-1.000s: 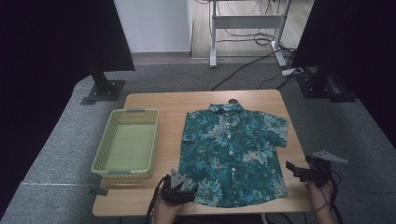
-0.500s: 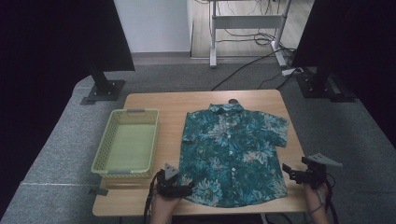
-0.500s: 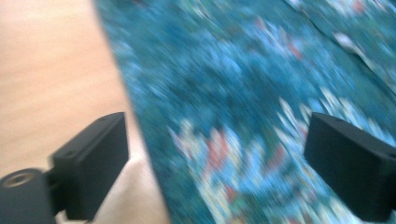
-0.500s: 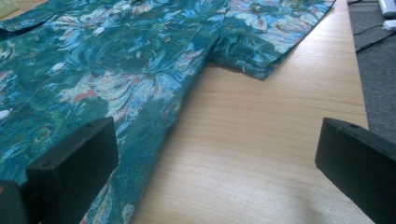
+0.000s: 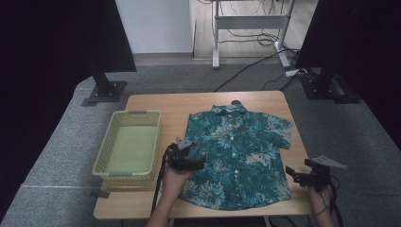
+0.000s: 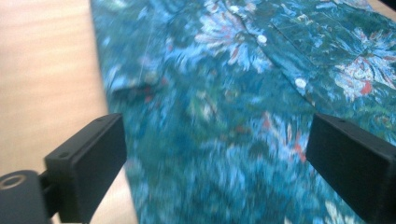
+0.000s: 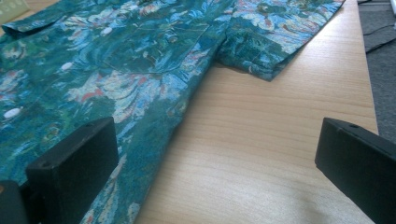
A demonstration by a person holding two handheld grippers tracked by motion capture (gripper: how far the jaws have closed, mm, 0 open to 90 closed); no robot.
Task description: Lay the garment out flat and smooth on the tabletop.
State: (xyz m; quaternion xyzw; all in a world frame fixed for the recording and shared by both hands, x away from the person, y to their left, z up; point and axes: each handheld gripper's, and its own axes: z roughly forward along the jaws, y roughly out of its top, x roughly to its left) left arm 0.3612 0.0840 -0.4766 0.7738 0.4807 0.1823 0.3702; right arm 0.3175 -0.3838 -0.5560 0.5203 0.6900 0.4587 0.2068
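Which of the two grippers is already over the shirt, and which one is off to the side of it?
The left gripper is over the shirt, jaws open above its left side. The right gripper sits off the shirt's lower right corner, open, mostly over bare table.

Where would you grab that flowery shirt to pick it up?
Probably by the side hems. The shirt lies flat and face up, so only its edges offer a lip. The left gripper and right gripper are both open near those edges, and could slide in low from each side.
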